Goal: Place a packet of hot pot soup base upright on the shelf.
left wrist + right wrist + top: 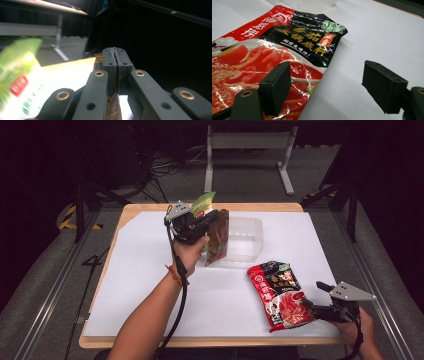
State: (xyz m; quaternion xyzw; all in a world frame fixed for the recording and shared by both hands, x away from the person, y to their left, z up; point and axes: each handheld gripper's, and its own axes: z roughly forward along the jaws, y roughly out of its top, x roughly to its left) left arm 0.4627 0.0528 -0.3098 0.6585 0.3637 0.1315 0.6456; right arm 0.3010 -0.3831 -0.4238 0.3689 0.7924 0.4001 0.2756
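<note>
Near the desk's far edge, the brown pouch (218,237) hangs upright beside the clear tub (245,237), pinched in the clenched left claw (216,217). By the near right corner, the right claw (309,304) gapes wide, straddling the red packet's (278,292) edge.

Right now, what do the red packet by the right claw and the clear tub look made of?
Red packet: glossy plastic film, seemingly, going by its crinkles and bright glints. Clear tub: translucent, frosted-looking plastic, probably rigid, since its walls stand upright.
</note>
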